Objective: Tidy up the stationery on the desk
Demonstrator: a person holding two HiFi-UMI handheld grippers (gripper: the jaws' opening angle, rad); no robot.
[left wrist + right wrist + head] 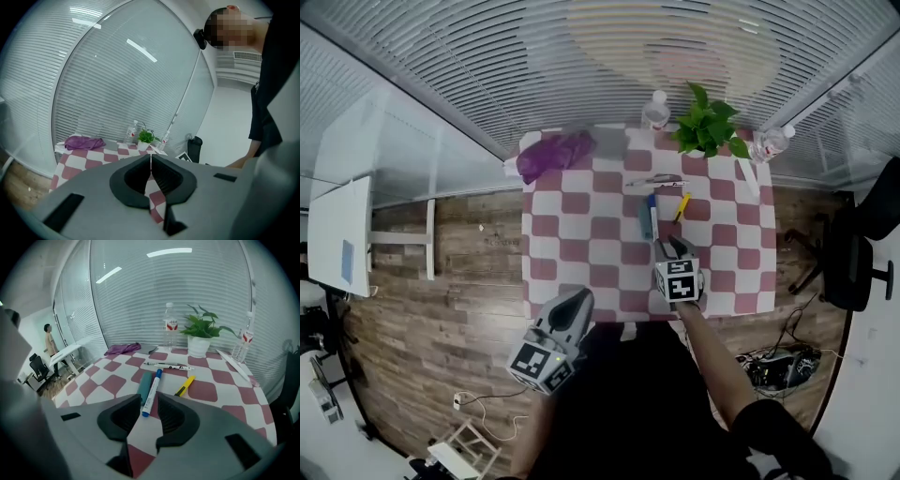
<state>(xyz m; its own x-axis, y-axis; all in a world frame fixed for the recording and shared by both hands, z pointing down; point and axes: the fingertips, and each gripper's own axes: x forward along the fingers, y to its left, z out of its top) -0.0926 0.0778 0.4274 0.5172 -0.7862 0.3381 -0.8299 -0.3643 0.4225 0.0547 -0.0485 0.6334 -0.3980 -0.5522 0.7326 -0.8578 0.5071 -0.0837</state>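
A desk (581, 272) with a red-and-white checked cover is seen, and a potted plant (705, 127) stands at its far edge. The stationery is laid in front of the plant, on the person's side of it. Nearest to the plant, two thin pens (654, 181) are lying end to end across the desk. A little further from the plant, a blue-and-white marker (152, 392) and a teal pen (145, 384) are lying side by side, very close together. A yellow pen (184, 386) is placed just to their right, apart from them and at an angle.

The right hand-held gripper (150, 401) is held above the desk, further from the plant than the marker, and is pointed down toward it. Its jaws are parted moderately, and the near end of the marker is seen through the gap between their tips. The marker lies on the desk and is not pressed by the pads, so nothing is gripped.

The left hand-held gripper (151, 159) is held at the edge of the desk that is farthest from the plant. Its jaws are closed, tip against tip, and nothing is between them.

One water bottle (655, 110) is standing just left of the plant, and a second water bottle (772, 142) is standing to its right, near the corner. A purple cloth (555, 153) is lying well to the left of the plant, at the other far corner.
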